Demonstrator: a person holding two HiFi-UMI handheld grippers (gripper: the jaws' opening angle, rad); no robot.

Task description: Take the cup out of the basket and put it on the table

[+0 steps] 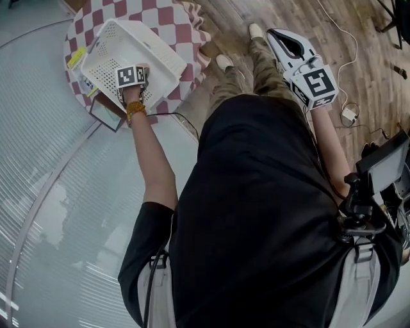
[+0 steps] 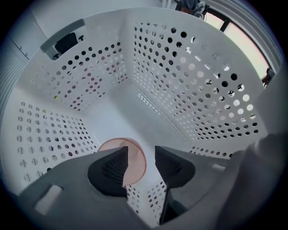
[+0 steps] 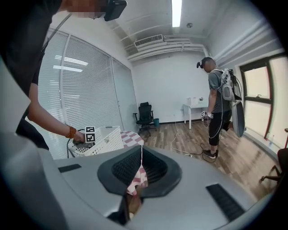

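The white perforated plastic basket point(image 2: 189, 99) sits on the worktop covered with a red-and-white checked cloth point(image 1: 179, 16), at the far left of the scene. The left hand-held gripper point(image 2: 141, 157) is lowered inside the basket with its jaws apart and nothing between them yet. The small salmon-pink round cup point(image 2: 135, 164) rests on the basket floor close to the near wall. It is seen from above, seemingly mouth up. The gripper's left jaw covers part of it and the rest shows in the gap.

The right hand-held gripper point(image 3: 140, 166) is held out over the wooden floor, well apart from the basket, its jaws closed on nothing.

The cup looks light and stiff, with a smooth wall that could slip under the ribbed pads. Whether it is plastic or ceramic cannot be told, so a gentle squeeze seems wise. A sound hold would be on the rim, one jaw inside and one outside, then a straight lift clear of the basket walls.
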